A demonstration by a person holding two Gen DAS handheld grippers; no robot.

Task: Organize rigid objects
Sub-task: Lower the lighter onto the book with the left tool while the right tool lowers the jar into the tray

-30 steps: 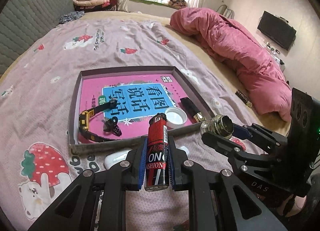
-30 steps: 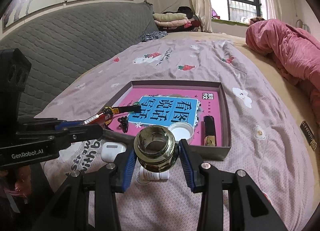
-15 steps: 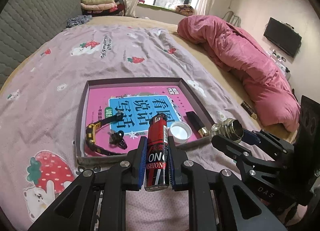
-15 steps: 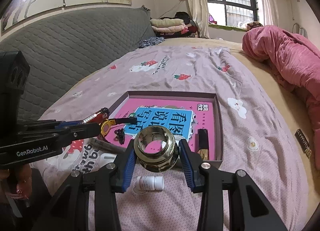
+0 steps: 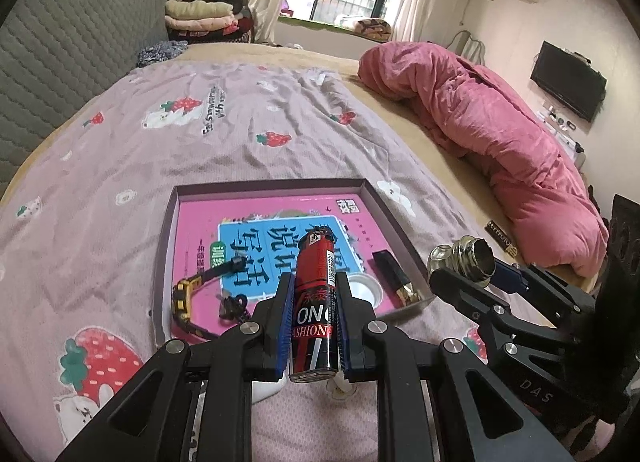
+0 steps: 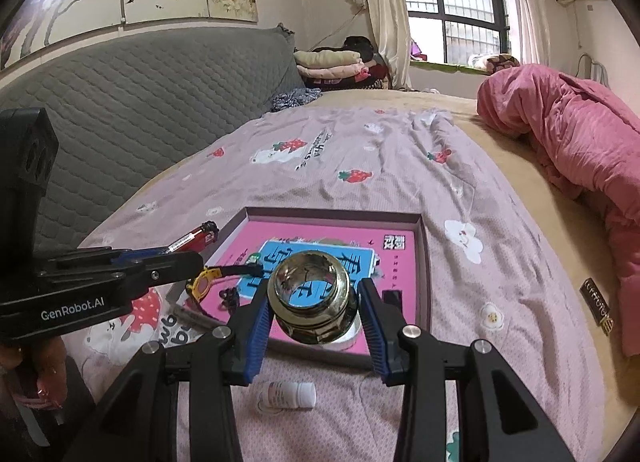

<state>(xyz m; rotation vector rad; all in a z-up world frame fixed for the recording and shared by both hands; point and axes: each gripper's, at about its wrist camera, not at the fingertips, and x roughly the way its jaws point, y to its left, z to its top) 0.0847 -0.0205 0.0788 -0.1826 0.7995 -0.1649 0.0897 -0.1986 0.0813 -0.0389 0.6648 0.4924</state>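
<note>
My left gripper (image 5: 314,298) is shut on a red and black lighter (image 5: 315,302), held above the near edge of a shallow box tray (image 5: 166,238) on the bed. My right gripper (image 6: 314,310) is shut on a small glass bottle with a gold neck (image 6: 312,302), also seen in the left wrist view (image 5: 468,258). The tray (image 6: 426,262) holds a pink book (image 5: 276,222), a yellow and black watch (image 5: 184,298), a white cap (image 5: 366,290) and a black and gold tube (image 5: 394,274).
A small white pill bottle (image 6: 286,396) lies on the strawberry-print sheet (image 5: 120,166) in front of the tray. A pink quilt (image 5: 500,134) is heaped on the right. A grey quilted headboard (image 6: 140,102) runs along the left. A small black label (image 6: 596,304) lies right of the tray.
Both grippers have lifted and drawn back from the tray with their objects still held. The tray now looks smaller and farther off.
</note>
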